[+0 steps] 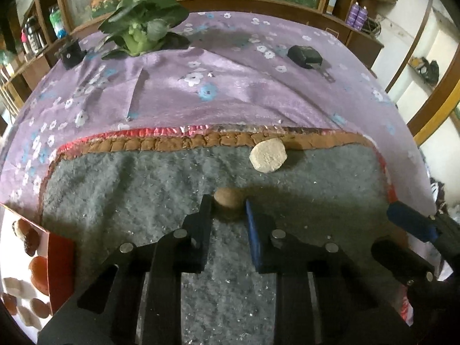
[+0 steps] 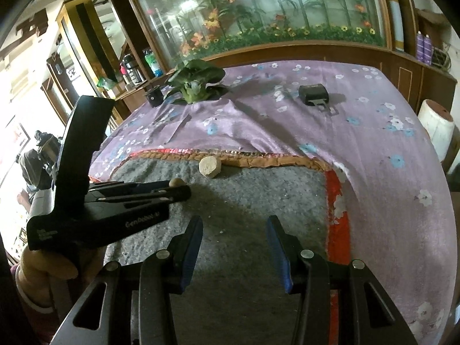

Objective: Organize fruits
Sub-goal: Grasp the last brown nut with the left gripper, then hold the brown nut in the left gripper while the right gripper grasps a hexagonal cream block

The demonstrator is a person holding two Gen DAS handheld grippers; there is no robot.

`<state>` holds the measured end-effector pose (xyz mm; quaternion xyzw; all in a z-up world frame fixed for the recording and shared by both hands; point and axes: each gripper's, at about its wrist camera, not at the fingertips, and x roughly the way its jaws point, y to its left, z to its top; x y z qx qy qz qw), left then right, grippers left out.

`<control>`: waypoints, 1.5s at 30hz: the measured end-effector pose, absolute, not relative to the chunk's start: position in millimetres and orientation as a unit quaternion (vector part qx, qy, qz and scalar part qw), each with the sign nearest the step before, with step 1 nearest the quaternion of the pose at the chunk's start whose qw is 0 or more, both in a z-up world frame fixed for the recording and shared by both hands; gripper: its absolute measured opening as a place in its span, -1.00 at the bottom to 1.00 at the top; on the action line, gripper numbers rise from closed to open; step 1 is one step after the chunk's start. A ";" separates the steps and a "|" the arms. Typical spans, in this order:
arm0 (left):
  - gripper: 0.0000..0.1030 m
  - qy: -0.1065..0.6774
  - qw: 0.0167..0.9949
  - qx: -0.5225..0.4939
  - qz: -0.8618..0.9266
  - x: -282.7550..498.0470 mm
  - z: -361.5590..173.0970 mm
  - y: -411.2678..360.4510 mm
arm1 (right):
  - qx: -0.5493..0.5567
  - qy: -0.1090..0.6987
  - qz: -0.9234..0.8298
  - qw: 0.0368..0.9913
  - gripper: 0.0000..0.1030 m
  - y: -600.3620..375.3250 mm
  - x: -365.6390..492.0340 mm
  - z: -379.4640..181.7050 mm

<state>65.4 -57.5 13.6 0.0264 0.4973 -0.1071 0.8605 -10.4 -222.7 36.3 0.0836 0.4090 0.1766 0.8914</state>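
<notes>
A small round brown fruit (image 1: 227, 202) sits on the grey felt mat (image 1: 115, 195), and my left gripper (image 1: 228, 205) is shut on it, one pad against each side. From the right wrist view the same brown fruit (image 2: 176, 182) peeks out past the tips of the left gripper (image 2: 181, 191). A pale, cream-coloured fruit (image 1: 268, 155) lies free just beyond it, against the mat's brown braided edge. My right gripper (image 2: 233, 224) hovers open over the mat with nothing between its blue pads. A red box (image 1: 60, 270) at the lower left holds several brown and pale fruits.
The mat lies on a purple flowered cloth (image 1: 230, 92). At the back stand a leafy green plant (image 1: 143, 28), a small black cylinder (image 1: 70, 53) and a black device (image 1: 304, 56). A white container (image 2: 437, 132) stands off the right edge. A wooden cabinet lines the far wall.
</notes>
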 end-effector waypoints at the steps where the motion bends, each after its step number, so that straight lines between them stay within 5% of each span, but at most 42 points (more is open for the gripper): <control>1: -0.59 0.497 0.861 0.024 -0.104 64.6 14.4 -55.5 | 0.081 0.410 0.178 0.891 -0.13 -221.1 -9.7 37.6; 28: -0.58 0.478 0.876 0.022 -0.055 38.0 32.3 -17.9 | -0.015 0.438 0.183 0.880 -0.13 -139.1 84.3 13.3; 32: -0.58 0.480 0.876 0.019 -0.052 37.7 32.4 -13.5 | -0.055 0.431 0.164 0.885 -0.48 -132.7 85.2 10.2; 45: -0.58 0.470 0.880 0.020 -0.064 8.7 41.5 -18.2 | -0.003 0.411 0.174 0.895 -0.48 -168.8 21.4 36.3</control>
